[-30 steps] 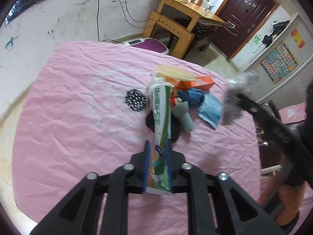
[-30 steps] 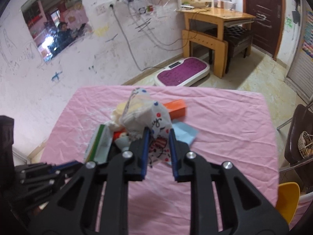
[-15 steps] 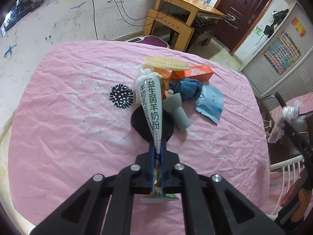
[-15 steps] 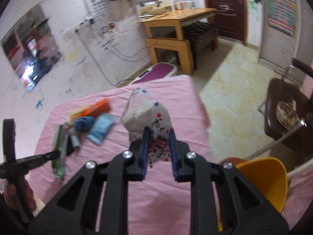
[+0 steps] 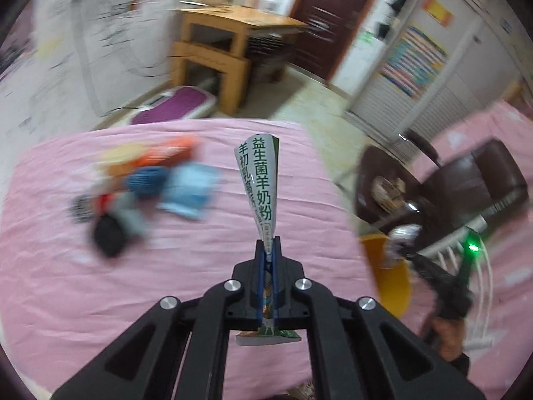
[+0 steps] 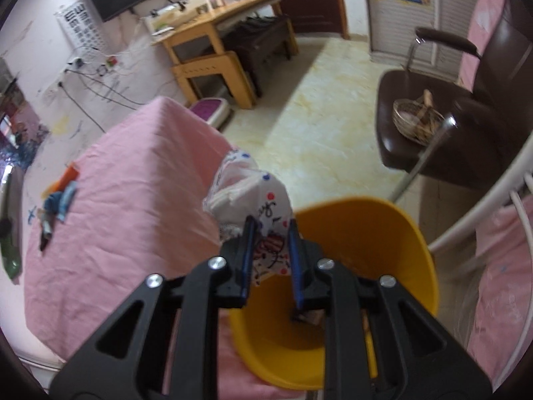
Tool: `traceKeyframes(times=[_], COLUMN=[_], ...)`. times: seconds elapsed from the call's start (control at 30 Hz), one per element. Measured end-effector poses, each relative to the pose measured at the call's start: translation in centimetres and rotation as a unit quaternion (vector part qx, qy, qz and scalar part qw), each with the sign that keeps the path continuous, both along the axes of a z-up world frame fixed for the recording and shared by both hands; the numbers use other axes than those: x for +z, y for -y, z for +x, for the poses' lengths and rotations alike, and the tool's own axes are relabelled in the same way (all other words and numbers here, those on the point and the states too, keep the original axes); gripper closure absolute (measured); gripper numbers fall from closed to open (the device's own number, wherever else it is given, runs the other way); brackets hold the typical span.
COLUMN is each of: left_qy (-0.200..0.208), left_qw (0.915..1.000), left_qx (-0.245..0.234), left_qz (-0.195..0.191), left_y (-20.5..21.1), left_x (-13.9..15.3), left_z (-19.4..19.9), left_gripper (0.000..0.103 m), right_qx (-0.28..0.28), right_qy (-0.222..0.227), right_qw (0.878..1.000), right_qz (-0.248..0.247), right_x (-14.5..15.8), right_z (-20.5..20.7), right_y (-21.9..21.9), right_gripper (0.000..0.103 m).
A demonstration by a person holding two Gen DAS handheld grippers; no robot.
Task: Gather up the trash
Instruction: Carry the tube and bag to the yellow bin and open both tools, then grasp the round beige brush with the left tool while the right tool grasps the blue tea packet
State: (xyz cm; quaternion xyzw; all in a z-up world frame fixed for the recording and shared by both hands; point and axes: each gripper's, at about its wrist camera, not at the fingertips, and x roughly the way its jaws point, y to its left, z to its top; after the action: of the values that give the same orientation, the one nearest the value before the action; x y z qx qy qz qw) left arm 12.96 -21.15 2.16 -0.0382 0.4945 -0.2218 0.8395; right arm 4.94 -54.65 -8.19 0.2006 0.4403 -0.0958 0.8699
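Observation:
My left gripper is shut on a flat green-and-white milk-powder packet, which stands lifted above the pink-covered table. My right gripper is shut on a crumpled white plastic bag with coloured dots and holds it over the rim of the yellow bin beside the table. In the left wrist view the right gripper with that bag shows at the right above the yellow bin. A blurred heap of leftover items lies on the table's left part.
A brown chair carrying a wicker basket stands behind the bin. A wooden desk and a purple scale sit by the far wall. White bed rails and pink bedding border the right side.
The left gripper closed flat on the packet, lifted it off the heap and swung right. The right gripper carried the dotted bag off the table to above the yellow bin.

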Motion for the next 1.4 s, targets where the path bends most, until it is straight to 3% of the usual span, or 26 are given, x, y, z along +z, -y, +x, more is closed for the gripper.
traceKeyframes(times=[0.27,0.57,0.67,0.73,0.77,0.83,0.87,0.9,0.93,0.97,1.0,1.27,1.4], left_qy=[-0.026,-0.043,-0.049,-0.054,-0.057,-0.061,-0.063,-0.063,-0.062,-0.062,-0.06,-0.023,0.013], left_qw=[0.9924,0.9848,0.9843,0.9837,0.9828,0.9819,0.9816,0.9817,0.9822,0.9826,0.9835,0.99,0.9946], left_qx=[-0.119,-0.162,-0.164,-0.165,-0.169,-0.172,-0.174,-0.174,-0.173,-0.172,-0.169,-0.139,-0.103], left_qz=[0.014,0.045,0.042,0.046,0.049,0.049,0.046,0.045,0.04,0.033,0.023,0.001,0.001], left_y=[15.2,22.3,23.2,23.7,24.0,24.3,24.4,24.5,24.4,24.3,24.3,20.4,15.9], left_x=[-3.6,-8.1,-9.2,-9.8,-10.1,-10.6,-10.7,-10.8,-10.8,-10.8,-10.7,-7.4,-4.8], left_z=[-3.6,-5.7,-5.4,-5.2,-5.3,-5.3,-5.4,-5.4,-5.3,-5.2,-5.1,-4.7,-3.9], left_gripper=[0.103,0.103,0.103,0.103,0.102,0.097,0.088,0.063,0.045,0.018,0.014,0.014,0.013], right_qx=[-0.012,-0.031,-0.034,-0.037,-0.04,-0.044,-0.045,-0.047,-0.049,-0.05,-0.053,-0.044,-0.013], right_qy=[-0.035,-0.049,-0.048,-0.046,-0.043,-0.037,-0.035,-0.032,-0.03,-0.029,-0.027,-0.022,0.004], right_qw=[0.999,0.998,0.998,0.998,0.998,0.998,0.998,0.998,0.998,0.998,0.998,0.999,1.0], right_qz=[0.006,0.01,0.019,0.021,0.019,0.02,0.02,0.019,0.019,0.018,0.017,-0.002,-0.015], right_x=[-3.6,-5.8,-6.5,-6.6,-6.5,-6.2,-6.1,-5.9,-5.7,-5.5,-5.2,-3.0,0.1], right_z=[-2.7,-4.5,-4.8,-5.0,-5.1,-5.3,-5.3,-5.4,-5.4,-5.5,-5.7,-5.2,-3.2], right_y=[3.1,5.6,6.0,6.1,6.2,6.3,6.3,6.3,6.4,6.4,6.4,4.6,1.3], right_gripper=[0.084,0.079,0.067,0.044,0.041,0.034,0.033,0.033,0.033,0.033,0.033,0.033,0.018])
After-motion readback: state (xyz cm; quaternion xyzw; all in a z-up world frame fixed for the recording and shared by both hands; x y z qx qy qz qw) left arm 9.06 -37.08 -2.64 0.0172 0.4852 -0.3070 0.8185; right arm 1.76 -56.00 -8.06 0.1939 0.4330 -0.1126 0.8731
